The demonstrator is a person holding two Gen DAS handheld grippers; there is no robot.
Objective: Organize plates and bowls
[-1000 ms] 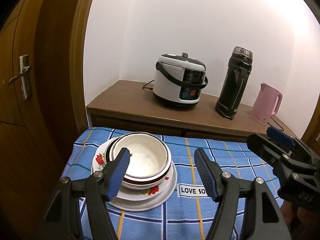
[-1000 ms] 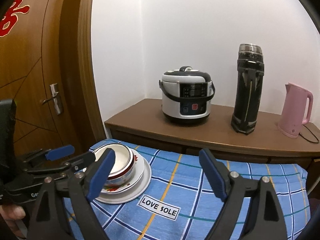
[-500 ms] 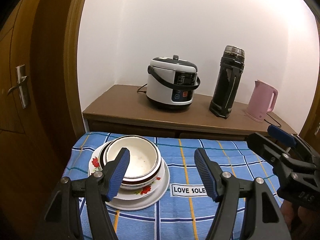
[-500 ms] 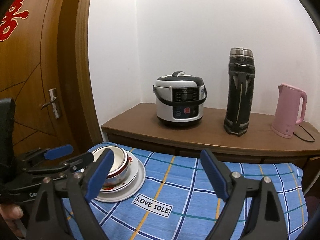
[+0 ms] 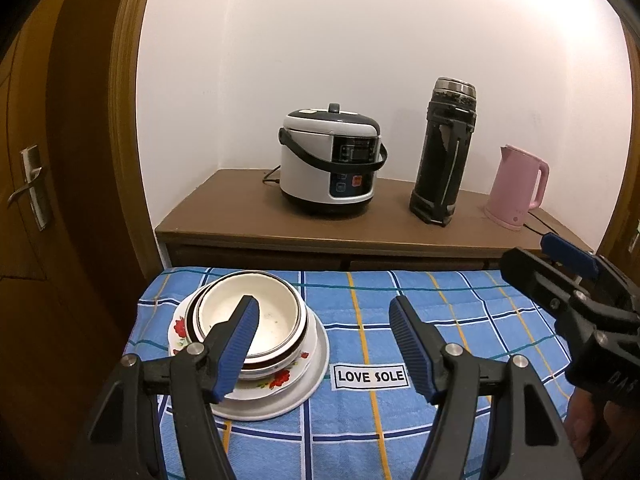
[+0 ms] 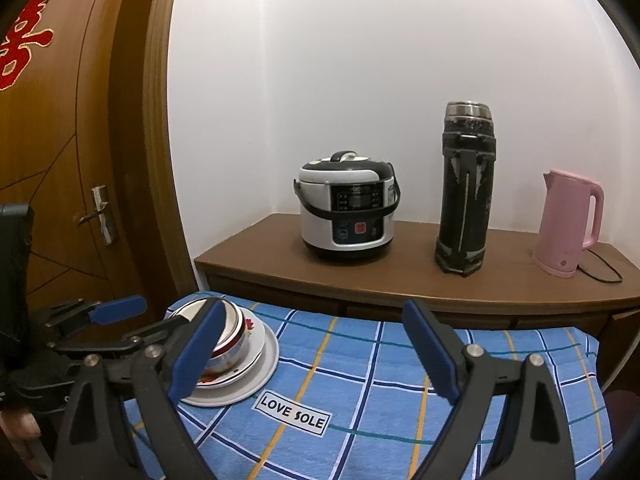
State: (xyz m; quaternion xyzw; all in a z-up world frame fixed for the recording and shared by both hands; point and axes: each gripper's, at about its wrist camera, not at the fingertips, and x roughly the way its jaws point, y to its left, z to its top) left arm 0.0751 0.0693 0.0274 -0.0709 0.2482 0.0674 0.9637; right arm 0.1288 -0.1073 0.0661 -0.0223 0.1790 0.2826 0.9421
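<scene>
Both grippers have drawn back from the table over the last second, so the stacked dishes and the sideboard behind them now sit smaller and lower in each wrist view. In its own view the left gripper (image 5: 324, 344) holds its blue-padded jaws wide apart with nothing between them; its left finger (image 5: 240, 344) overlaps the bowl in the picture, but it hangs above and nearer the camera, apparently not touching. The right gripper (image 6: 316, 352) is likewise spread wide and empty, and its black frame shows at the right edge of the left view.

The bowl (image 5: 276, 316), white inside with a dark band at the rim, sits nested in a second bowl, and both rest on a flowered plate (image 5: 280, 378) that lies on a larger white plate (image 5: 304, 394). The whole stack stands at the left end of the blue checked tablecloth (image 5: 460, 320), just beside a white label reading LOVE SOLE (image 5: 370, 376).

Behind the table runs a brown sideboard (image 5: 224, 216) against the white wall. On it stand a white and black rice cooker (image 5: 320, 172), a tall black flask (image 5: 444, 156) and a pink kettle (image 5: 516, 188), each apart from the next. A wooden door with a metal handle (image 5: 32, 188) closes the left side.
</scene>
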